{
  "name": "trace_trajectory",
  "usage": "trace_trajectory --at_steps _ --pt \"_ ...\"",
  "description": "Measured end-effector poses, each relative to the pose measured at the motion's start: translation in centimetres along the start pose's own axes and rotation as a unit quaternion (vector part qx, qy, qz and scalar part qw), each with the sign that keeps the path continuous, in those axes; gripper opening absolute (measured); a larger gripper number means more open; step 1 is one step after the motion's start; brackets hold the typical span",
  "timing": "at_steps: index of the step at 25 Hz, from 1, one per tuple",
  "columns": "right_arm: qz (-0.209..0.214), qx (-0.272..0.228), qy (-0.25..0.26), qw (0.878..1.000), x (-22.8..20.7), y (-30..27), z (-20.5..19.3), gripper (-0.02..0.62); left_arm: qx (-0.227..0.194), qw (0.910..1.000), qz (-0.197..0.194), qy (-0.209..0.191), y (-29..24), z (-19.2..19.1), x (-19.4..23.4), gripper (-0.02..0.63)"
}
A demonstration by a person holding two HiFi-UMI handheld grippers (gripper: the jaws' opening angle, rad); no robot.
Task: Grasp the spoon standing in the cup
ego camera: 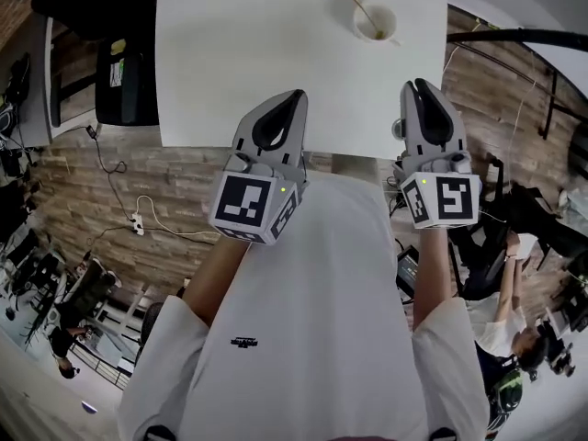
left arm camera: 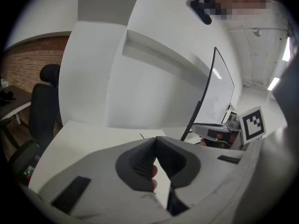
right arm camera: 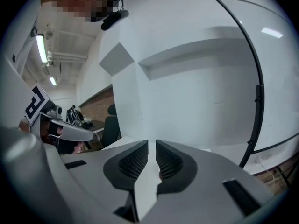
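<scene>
A white table [ego camera: 239,44] is seen from steeply above, set on a floor of wooden planks [ego camera: 83,182], with a black chair [ego camera: 124,81] drawn up at its left side and a white power strip [ego camera: 137,223] lying on the floor beyond the near left corner. Near the table's far edge, towards the right, a white cup [ego camera: 375,23] is stood, and a gold-coloured spoon [ego camera: 360,5] is propped in it, its handle leaning out over the rim up and to the left. The cup and spoon are kept well apart from both tools. The left gripper [ego camera: 296,96] is held over the near edge of the table, tilted slightly to the right; in the left gripper view its jaws are pressed together at the tips, and nothing is caught between them. The right gripper [ego camera: 415,84] is held beside it, over the same edge and almost directly below the cup in the head view; in the right gripper view its jaws are drawn together with only a thin slit left between the ribbed pads, and nothing is held there. Both tools are carried in front of a white shirt [ego camera: 303,320].
</scene>
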State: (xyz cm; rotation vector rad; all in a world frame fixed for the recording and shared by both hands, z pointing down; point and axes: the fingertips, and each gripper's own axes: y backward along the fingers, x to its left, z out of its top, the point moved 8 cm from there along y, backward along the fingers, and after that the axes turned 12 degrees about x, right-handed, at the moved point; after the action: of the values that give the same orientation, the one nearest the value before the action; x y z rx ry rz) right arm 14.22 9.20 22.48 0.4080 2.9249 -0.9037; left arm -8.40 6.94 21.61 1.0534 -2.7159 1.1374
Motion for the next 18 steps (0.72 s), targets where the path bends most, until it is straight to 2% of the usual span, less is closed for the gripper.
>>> trace_trajectory --at_steps 4,8,18 --pt "0.022 0.019 0.024 0.999 -1.2 -2.9 0.3 0.041 0.005 0.9997 0.016 0.016 -1.2 0.0 0.4 0.011" --pt "0.049 0.036 0.025 0.998 -2.0 -5.5 0.7 0.041 0.010 0.9989 0.032 0.031 -2.2 0.3 1.0 0.011" --pt "0.081 0.053 0.051 0.994 -3.3 -11.6 -0.4 0.041 0.033 0.9967 0.053 0.053 -5.3 -0.7 2.8 0.011"
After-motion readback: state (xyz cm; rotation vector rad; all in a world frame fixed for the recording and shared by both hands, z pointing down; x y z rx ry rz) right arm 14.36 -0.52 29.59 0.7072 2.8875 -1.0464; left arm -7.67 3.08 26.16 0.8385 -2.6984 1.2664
